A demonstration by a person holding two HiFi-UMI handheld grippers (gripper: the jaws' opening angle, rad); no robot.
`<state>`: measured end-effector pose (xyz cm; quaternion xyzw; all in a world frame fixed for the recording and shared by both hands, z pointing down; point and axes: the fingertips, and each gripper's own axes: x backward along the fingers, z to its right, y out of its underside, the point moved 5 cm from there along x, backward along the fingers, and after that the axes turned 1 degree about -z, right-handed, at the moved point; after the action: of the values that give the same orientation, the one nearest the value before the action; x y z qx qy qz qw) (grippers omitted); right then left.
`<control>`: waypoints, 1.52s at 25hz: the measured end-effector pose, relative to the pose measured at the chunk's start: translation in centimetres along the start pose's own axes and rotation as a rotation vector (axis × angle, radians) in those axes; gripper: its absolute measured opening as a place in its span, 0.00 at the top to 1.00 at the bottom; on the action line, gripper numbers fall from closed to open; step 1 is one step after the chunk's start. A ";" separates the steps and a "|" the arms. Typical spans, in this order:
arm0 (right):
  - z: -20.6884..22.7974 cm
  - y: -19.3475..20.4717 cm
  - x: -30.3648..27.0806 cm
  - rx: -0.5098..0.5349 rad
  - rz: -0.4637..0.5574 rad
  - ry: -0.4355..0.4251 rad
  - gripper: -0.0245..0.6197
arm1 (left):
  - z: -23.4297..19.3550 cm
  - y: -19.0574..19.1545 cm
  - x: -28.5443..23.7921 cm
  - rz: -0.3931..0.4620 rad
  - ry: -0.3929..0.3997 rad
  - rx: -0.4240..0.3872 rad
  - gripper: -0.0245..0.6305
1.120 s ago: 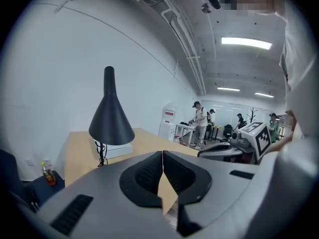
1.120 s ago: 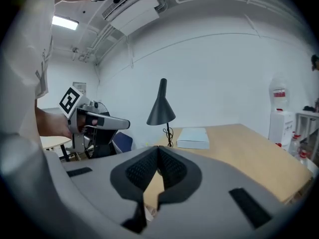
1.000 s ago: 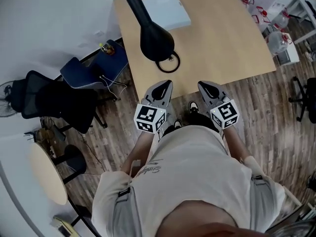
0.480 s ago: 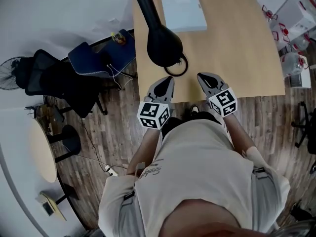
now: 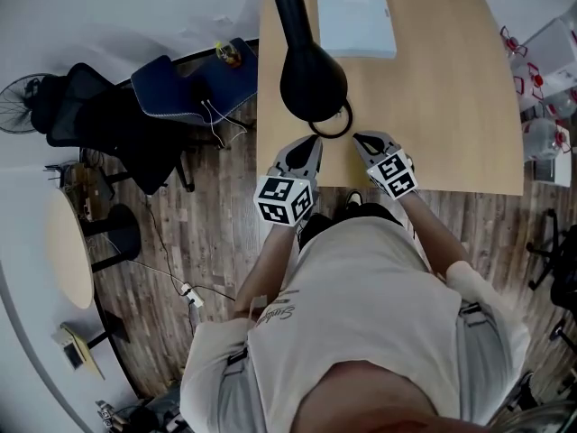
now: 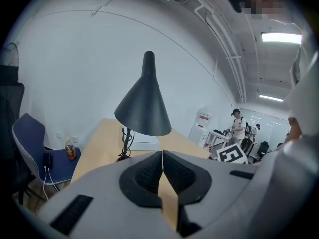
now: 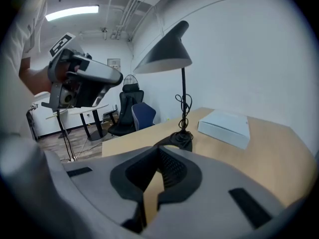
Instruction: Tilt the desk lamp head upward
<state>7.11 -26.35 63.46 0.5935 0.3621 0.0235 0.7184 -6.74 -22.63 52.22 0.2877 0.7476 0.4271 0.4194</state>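
Observation:
A black desk lamp stands on the light wood desk [image 5: 451, 106]. Its cone head [image 5: 311, 79] hangs mouth-down over its ring base [image 5: 331, 120]. My left gripper [image 5: 304, 144] and right gripper [image 5: 363, 141] sit at the desk's near edge, just short of the base, both shut and empty. In the left gripper view the shade [image 6: 143, 108] rises straight ahead above the closed left gripper [image 6: 162, 156]. From the right gripper [image 7: 158, 151], its own view shows the lamp head [image 7: 164, 51] up to the left, the stem and base [image 7: 180, 139] ahead, and the left gripper [image 7: 82, 81].
A flat white box [image 5: 354, 18] lies on the desk behind the lamp. A blue chair [image 5: 194, 88] with a bottle on it and a black chair [image 5: 90, 124] stand left of the desk. A round table [image 5: 70, 246] is farther left. People [image 6: 238, 126] stand far off.
The person has stepped toward the desk. Both grippers have come forward from over the floor to the desk edge beside the lamp base. Both stayed shut.

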 end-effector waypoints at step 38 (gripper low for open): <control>1.0 6.4 -10.2 -0.054 -0.365 -0.083 0.97 | -1.3 -1.8 -2.7 0.078 -0.048 -0.017 0.94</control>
<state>2.72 -30.06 74.13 0.4991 0.4328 -0.1220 0.7408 -6.75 -26.07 52.06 0.3232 0.7217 0.4425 0.4229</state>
